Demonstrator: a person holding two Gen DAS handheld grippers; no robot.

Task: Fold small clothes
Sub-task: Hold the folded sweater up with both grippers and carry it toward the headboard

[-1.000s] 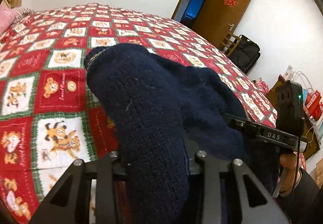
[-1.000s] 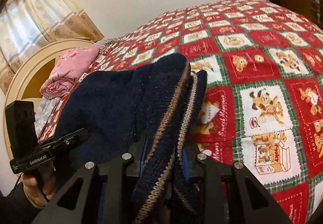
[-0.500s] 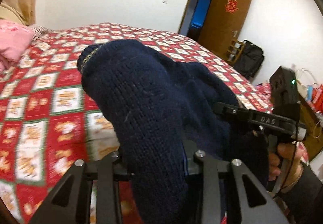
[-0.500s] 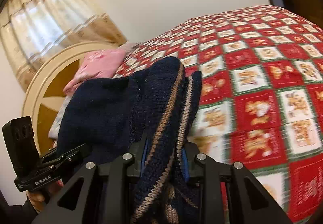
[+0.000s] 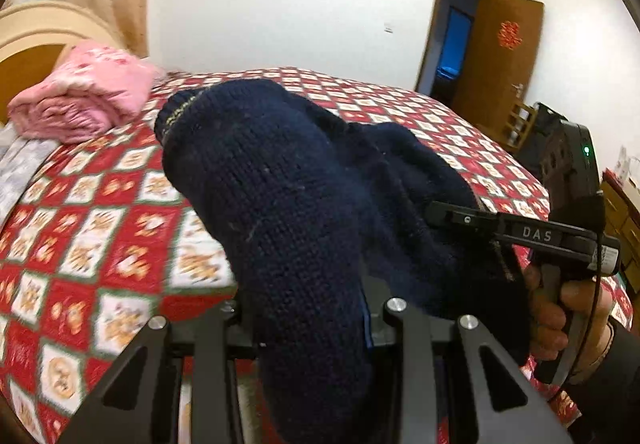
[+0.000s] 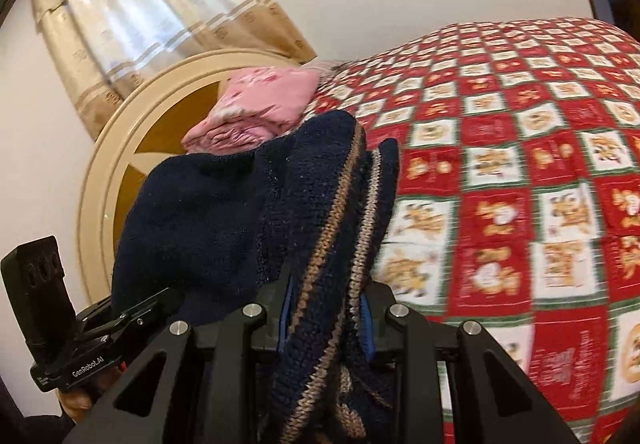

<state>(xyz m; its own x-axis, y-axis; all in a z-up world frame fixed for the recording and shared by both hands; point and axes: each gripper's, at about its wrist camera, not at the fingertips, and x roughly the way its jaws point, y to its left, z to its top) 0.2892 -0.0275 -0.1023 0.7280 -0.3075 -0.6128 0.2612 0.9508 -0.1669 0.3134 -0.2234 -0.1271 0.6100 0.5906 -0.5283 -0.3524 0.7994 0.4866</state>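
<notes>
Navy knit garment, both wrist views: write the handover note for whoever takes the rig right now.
Left gripper: shut on the navy knit garment, plain knit side.
Right gripper: shut on the same garment, at the edge with tan stripes.
The garment hangs bunched between both grippers above the red patchwork bedspread, not laid flat.
A folded pink item sits by the headboard.
Done: garment picked up with both grippers.
Left: lay it on the bedspread, fold it, release.
</notes>
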